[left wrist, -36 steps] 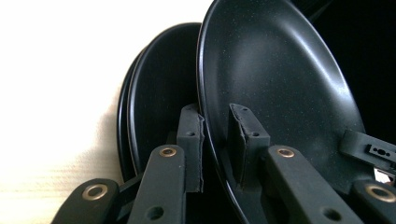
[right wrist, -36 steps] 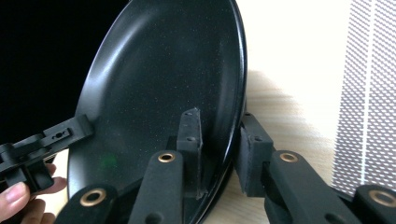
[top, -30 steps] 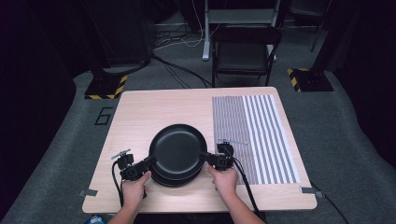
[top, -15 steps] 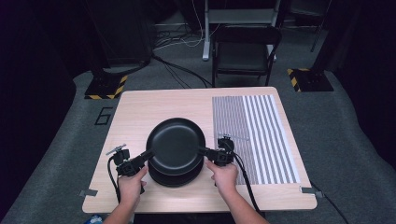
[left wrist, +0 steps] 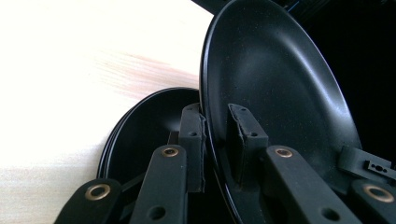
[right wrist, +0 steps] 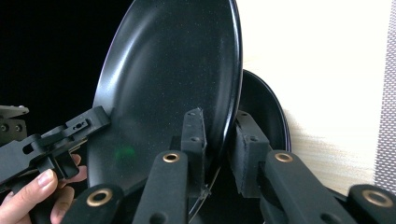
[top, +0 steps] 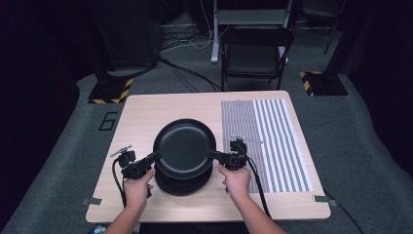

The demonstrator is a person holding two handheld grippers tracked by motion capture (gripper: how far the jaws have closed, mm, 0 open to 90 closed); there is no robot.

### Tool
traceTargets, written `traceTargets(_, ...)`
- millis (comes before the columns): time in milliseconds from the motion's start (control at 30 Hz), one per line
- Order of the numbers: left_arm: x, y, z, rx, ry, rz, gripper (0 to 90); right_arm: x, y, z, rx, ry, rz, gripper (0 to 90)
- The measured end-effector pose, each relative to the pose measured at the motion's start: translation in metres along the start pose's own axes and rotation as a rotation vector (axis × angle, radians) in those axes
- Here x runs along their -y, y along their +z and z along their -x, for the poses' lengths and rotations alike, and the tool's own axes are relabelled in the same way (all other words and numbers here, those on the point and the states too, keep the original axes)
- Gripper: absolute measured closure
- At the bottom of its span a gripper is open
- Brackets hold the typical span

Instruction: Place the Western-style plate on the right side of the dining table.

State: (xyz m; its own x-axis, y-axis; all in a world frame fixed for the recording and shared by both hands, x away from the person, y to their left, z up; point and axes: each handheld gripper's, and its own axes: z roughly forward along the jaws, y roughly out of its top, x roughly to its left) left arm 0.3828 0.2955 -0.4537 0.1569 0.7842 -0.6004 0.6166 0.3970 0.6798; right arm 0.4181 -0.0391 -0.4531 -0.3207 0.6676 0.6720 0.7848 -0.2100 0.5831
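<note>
**Top plate lifted by two rim pinches, slip risk over the stack**

Left gripper (top: 146,162) is clamped on the near-left rim of the top black plate (top: 185,147); in the left gripper view one pad sits inside the plate (left wrist: 275,107), the other under the rim. Right gripper (top: 221,157) is clamped the same way on the opposite rim, seen close in the right gripper view (right wrist: 212,154) with the plate (right wrist: 173,79) between its jaws. The plate hangs just above the stack of black plates (top: 184,181) on the wooden table (top: 146,112), shifted slightly toward the far side.

Risks, as I judge them:
- Both grips are shallow, on the rim alone. The glossy surface could slide out of a pad if one hand tilts or pulls outward.
- Uneven lift between hands would twist the plate and lever it out of one pinch.
- A drop lands on the stack below: chipping likely, or the stack gets knocked.

Around: striped mat (top: 265,141) lies just right of the stack, flat and bare, a likely set-down spot. The right gripper's cable (top: 258,187) trails over the mat's near edge and could snag. A folding chair (top: 255,53) stands beyond the table, well apart.
</note>
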Motion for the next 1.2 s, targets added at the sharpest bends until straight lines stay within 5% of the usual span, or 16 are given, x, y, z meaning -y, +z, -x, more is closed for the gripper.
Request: traceTargets(1200,-0.01,0.029,0.04,0.066,0.04,-0.029,76.6,-0.019,-0.041,0.013,0.04,0.012,0.075,76.8)
